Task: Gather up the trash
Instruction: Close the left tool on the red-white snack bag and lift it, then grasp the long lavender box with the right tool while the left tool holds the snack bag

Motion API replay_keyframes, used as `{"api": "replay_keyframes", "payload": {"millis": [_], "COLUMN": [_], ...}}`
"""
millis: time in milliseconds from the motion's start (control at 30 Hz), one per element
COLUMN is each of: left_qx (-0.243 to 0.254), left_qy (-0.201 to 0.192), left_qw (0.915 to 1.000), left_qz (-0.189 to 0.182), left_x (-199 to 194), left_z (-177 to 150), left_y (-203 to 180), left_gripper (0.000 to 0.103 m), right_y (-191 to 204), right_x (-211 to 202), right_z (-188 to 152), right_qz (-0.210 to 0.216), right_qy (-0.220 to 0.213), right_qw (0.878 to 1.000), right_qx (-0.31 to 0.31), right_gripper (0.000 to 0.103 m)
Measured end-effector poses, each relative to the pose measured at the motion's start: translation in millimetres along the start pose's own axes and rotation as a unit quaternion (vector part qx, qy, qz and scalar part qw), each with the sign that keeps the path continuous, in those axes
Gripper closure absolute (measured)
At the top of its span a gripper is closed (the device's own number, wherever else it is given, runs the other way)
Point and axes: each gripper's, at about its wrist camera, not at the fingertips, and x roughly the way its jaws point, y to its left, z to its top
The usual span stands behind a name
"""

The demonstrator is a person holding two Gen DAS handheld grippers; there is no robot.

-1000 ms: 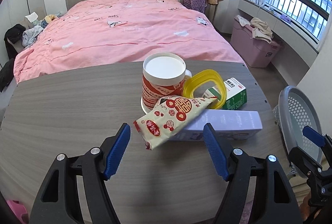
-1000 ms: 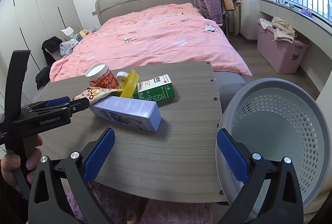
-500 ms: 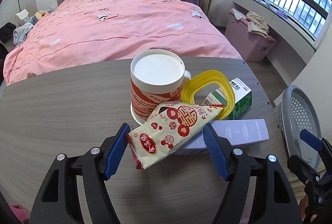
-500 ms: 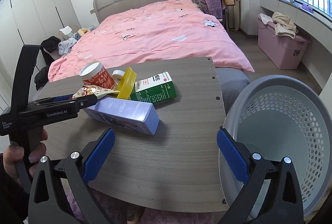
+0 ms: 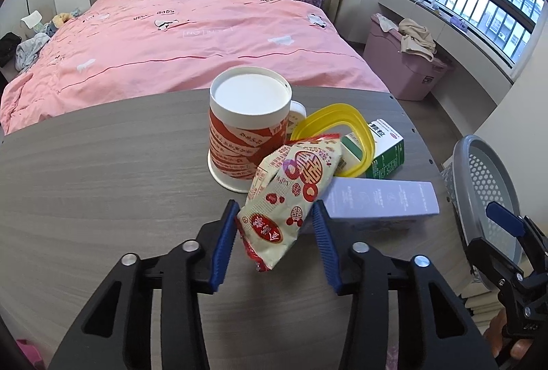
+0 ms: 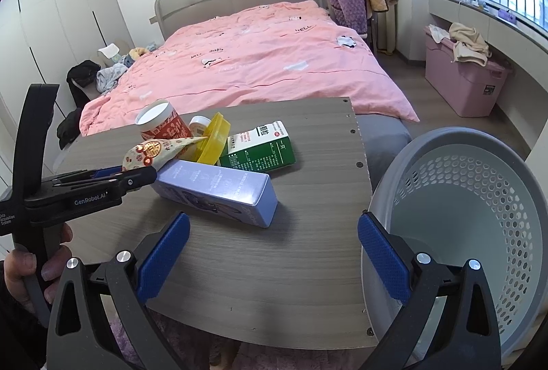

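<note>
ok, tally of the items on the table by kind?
Boxes: 2, the purple box and the green-and-white carton.
Cups or tubs: 2, the red-and-white cup and a small white tub behind it.
Snack packets: 1, the snack packet.
Lids: 1, the yellow lid.
Total: 6.

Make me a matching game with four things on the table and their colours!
Things:
1. snack packet
2. long box
3. carton
4. lid ring

Colours:
A. yellow
B. green and white
C. cream with red patterns
D. pale purple

Pairs: 1-C, 2-D, 3-B, 4-A
</note>
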Motion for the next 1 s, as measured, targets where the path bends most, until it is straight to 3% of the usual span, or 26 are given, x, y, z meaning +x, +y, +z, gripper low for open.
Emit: {"api": "replay_keyframes", "payload": {"millis": [100,233,600,1000], "left_qx": [-0.003,-0.008,-0.032,-0.066], "left_qy": [-0.002,-0.006,-0.031,-0.086], "left_qw": [1.0,0.9999,0.999,0.9939], "left_qz": [-0.005,-0.008,-0.007,0.021], "left_x": [-5,-13,-48,-100], "left_z": [-6,-12,-33,-42], "left_y": [-1,-1,8,31], "left_gripper": [0.065,0.077,0.078,0.078], "right_y": [2,5,18,34], "right_x": [-1,-1,18,59], "right_z": [0,2,23,42], "right_qz": [0.001,0.008,0.042,0.088], "right_qy": [-0.001,-0.003,-0.003,0.044], "right_qw": [1.0,1.0,0.997,0.989], "right_qx": [-0.006,-0.015,-0.065,-0.114], "right_gripper": [0.006,0.006,0.006,0.006]}}
